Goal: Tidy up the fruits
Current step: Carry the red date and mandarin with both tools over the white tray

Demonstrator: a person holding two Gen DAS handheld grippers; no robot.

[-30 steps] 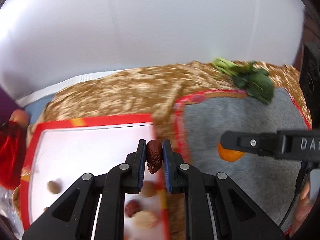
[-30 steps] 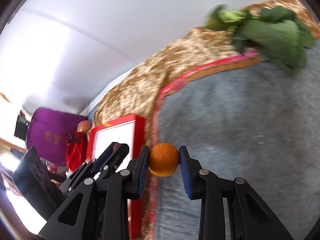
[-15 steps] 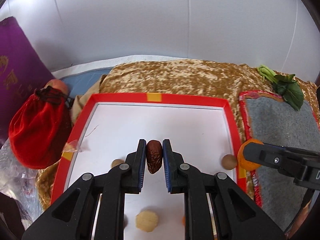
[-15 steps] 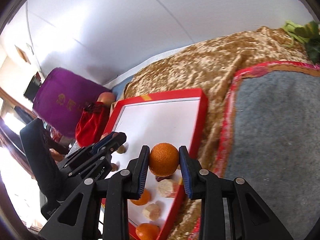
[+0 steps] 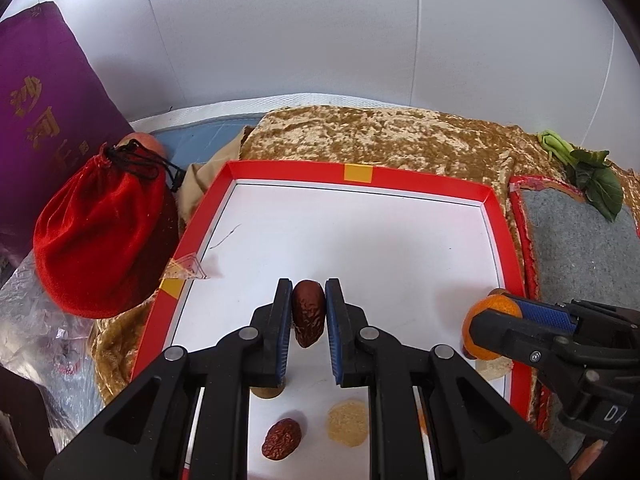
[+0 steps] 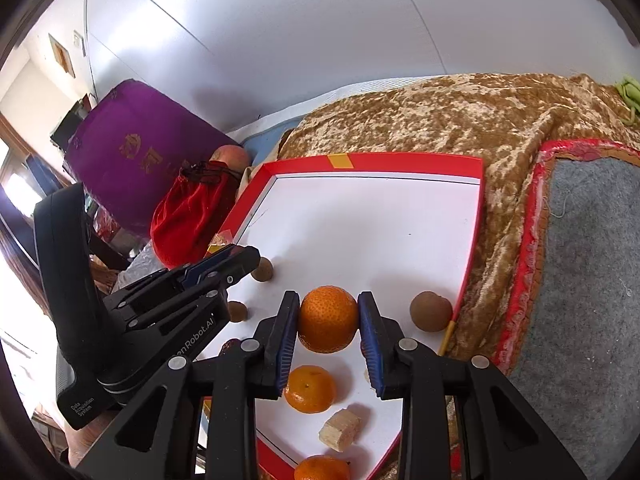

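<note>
Two handheld grippers carry fruit over a red-rimmed white tray.

Left wrist view: the left gripper (image 5: 308, 316) is clamped on a wrinkled dark red date (image 5: 307, 313), upright between its blue ribbed pads, above the tray (image 5: 360, 173). A purple bag (image 5: 44, 108) with gold characters stands far left beside a red velvet pouch (image 5: 104, 240).
Right wrist view: the right gripper (image 6: 329, 322) pinches a dimpled tangerine (image 6: 328, 318) between its pads, over the tray's near half. The other tool reads "Data Acquisition System".
</note>
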